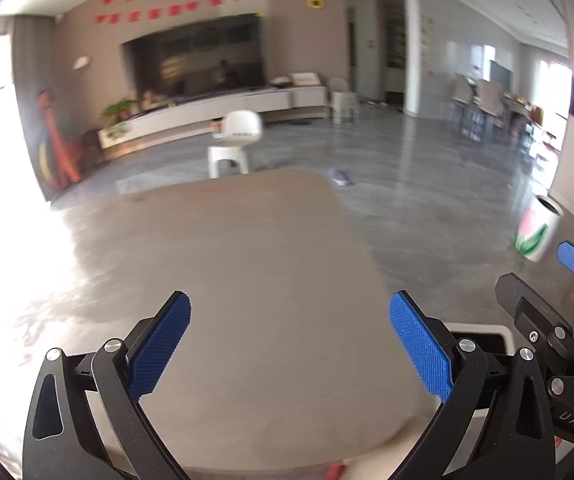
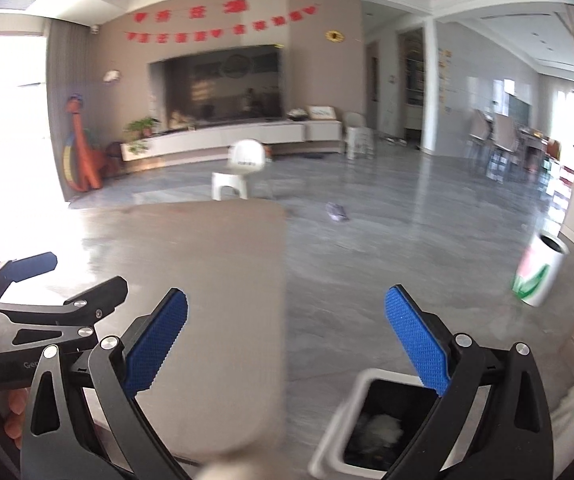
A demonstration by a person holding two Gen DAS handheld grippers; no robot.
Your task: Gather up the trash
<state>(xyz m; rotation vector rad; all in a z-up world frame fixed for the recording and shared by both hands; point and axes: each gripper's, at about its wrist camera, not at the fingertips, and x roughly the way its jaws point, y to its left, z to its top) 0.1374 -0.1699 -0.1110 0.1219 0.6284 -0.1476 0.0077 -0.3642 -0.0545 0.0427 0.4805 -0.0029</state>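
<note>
Both tongs stand wide apart and hold nothing: the left tongs [image 1: 290, 344] hang over the beige counter [image 1: 247, 280], and the right tongs [image 2: 287, 344] hang past that counter's right edge, above the grey floor [image 2: 367, 264].

Taking the counter as landmark, the white bin [image 2: 339, 420] with its black liner sits on the floor just right of the counter's near corner, directly under the right tongs; something pale and crumpled lies in its bottom, too blurred to name. From the left wrist view only a strip of the bin's rim [image 1: 483, 330] shows, beyond the right finger.

The counter top looks bare, so the likely remaining trash is the small grey crumpled piece [image 2: 337, 213] on the floor beyond the counter's far right corner. It lies ahead of the right tongs and well apart from them; the right hand is nearer. It is a lump with no clear long axis, so I judge any closing direction would serve.

Open floor lies between. A white cylindrical container with a green and pink print [image 2: 539, 272] stands further right of the counter, off the line. A white stool [image 2: 231, 186] carrying a white round object stands beyond the counter's far edge.
</note>
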